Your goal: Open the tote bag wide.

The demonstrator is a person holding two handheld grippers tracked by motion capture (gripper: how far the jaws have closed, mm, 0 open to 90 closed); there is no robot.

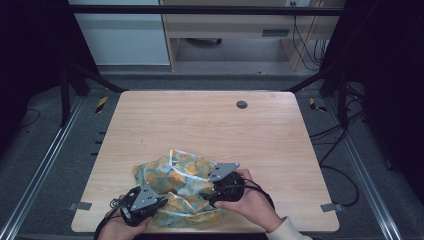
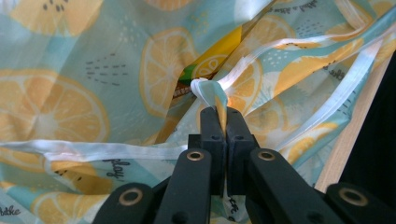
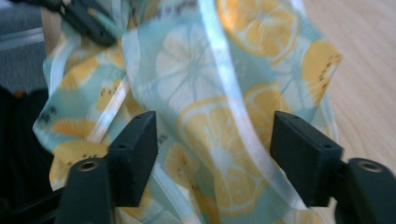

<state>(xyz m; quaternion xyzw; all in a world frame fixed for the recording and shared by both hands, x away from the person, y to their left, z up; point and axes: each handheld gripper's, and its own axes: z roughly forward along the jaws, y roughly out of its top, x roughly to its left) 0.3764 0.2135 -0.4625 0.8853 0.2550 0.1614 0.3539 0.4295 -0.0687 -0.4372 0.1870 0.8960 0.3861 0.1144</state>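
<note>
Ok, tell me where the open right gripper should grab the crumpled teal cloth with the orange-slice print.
Probably on the white trim band running between the right gripper's open jaws across the teal orange-print cloth. Close straight ahead: the band is a raised, doubled edge, firmer than loose fabric. The left gripper already pinches a fold.

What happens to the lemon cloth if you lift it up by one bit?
Likely floppy: the lemon-print cloth lies crumpled on the table and bunches where the left hand-held gripper pinches it. It looks thin, so probably light. The rest would probably dangle, white edging trailing.
</note>
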